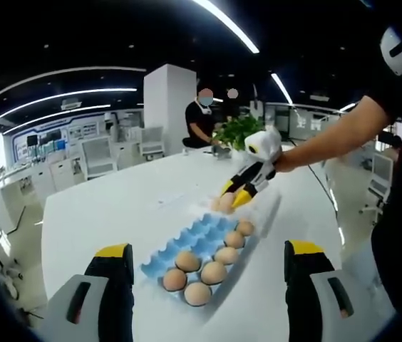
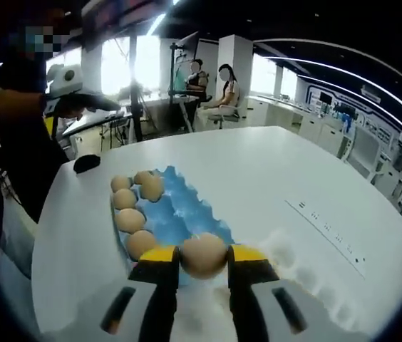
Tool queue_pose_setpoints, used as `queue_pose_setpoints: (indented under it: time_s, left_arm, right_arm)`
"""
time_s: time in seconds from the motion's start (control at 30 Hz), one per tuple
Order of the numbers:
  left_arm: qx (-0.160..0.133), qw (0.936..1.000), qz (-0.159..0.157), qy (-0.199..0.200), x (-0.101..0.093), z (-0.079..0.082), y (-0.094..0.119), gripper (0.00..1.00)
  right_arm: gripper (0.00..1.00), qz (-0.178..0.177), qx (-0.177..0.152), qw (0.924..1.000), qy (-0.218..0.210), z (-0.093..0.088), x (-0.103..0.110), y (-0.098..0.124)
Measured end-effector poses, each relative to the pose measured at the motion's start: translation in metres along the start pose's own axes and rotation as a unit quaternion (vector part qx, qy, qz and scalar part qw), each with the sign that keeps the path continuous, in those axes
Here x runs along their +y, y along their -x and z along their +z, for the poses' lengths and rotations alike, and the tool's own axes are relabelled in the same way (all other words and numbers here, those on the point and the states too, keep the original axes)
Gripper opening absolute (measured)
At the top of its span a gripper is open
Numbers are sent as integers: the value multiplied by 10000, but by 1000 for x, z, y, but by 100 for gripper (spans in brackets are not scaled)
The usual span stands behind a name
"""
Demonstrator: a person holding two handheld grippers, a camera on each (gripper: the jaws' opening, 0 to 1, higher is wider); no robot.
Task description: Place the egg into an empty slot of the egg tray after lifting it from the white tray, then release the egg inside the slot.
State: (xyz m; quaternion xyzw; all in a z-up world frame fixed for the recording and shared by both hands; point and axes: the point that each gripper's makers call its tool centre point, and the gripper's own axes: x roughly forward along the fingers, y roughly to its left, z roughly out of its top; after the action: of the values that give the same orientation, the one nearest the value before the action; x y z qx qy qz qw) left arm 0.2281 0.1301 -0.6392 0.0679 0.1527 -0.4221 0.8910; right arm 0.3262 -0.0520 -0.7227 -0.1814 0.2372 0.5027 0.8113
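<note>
Your right tool [image 2: 203, 262] grips an egg [image 2: 202, 254] over the tray [image 2: 176, 214].
White bench [image 2: 272, 178] in an open office; your left tool [image 1: 208, 260] hangs wide.

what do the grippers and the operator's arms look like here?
Left gripper: two grey jaws with yellow caps and black pads, each with a red slot marking. Right gripper: same yellow-capped, black-padded grey jaws; seen from the left gripper view, its body is white with yellow and black. The person wears a black short sleeve.

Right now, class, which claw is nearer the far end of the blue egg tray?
Right. The right claw holds an egg over that end of the tray; the left claw waits, open, at the near end.
</note>
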Motion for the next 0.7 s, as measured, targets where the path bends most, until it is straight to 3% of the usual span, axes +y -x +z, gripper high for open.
queue_pose_setpoints:
  time_s: [0.43,0.7]
  left_arm:
    - [-2,10000,20,77,3,-4,4,89]
    - [4,9999,42,111,4,-7,8,89]
  right_arm:
    - [28,438,-84,9987,239,32,34,-44]
    - [28,556,-25,9981,279,33,45,-61]
